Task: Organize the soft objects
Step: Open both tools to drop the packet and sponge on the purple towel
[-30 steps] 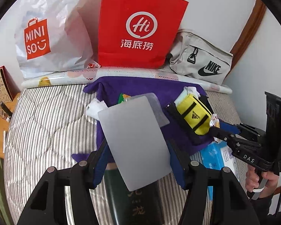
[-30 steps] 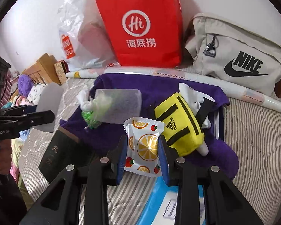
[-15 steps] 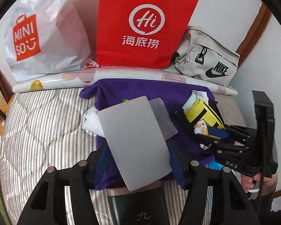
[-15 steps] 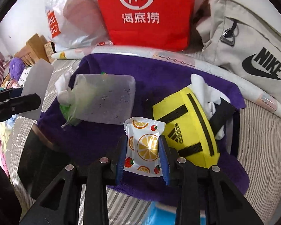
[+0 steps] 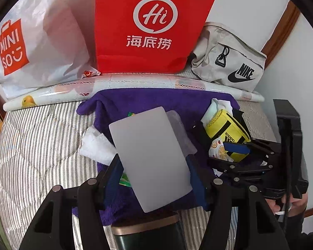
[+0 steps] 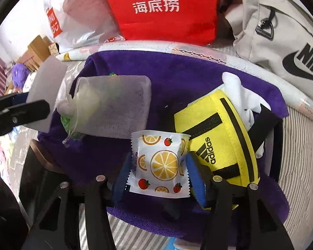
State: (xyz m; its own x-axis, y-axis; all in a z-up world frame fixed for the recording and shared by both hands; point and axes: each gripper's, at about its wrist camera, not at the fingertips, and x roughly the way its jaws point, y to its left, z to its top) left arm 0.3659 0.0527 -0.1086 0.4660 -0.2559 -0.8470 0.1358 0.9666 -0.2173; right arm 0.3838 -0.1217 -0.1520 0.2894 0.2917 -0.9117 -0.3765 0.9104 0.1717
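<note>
One purple towel (image 6: 177, 79) lies spread on the striped mattress (image 5: 41, 141) and serves as the landmark. On the towel rest one yellow pouch (image 6: 217, 137) with black stripes at its right side, one translucent mesh bag (image 6: 114, 106) at its left-centre, and one fruit-print packet (image 6: 160, 164) at its near edge, just beside the pouch. The right gripper (image 6: 159, 177) straddles the packet: its jaws have just been opening, the blue pads now standing clear of the wrapper, so the packet lies released on the towel. The left gripper (image 5: 154, 173) is clenched on one flat grey card (image 5: 150, 156), held tilted above the towel's left half. One white wad (image 5: 96, 145) lies at the towel's left edge. Behind the towel runs one patterned roll (image 5: 135, 82); behind that stand three bags: one white Miniso bag (image 5: 41, 39), one red paper bag (image 5: 150, 25), one beige Nike bag (image 5: 229, 62).
</note>
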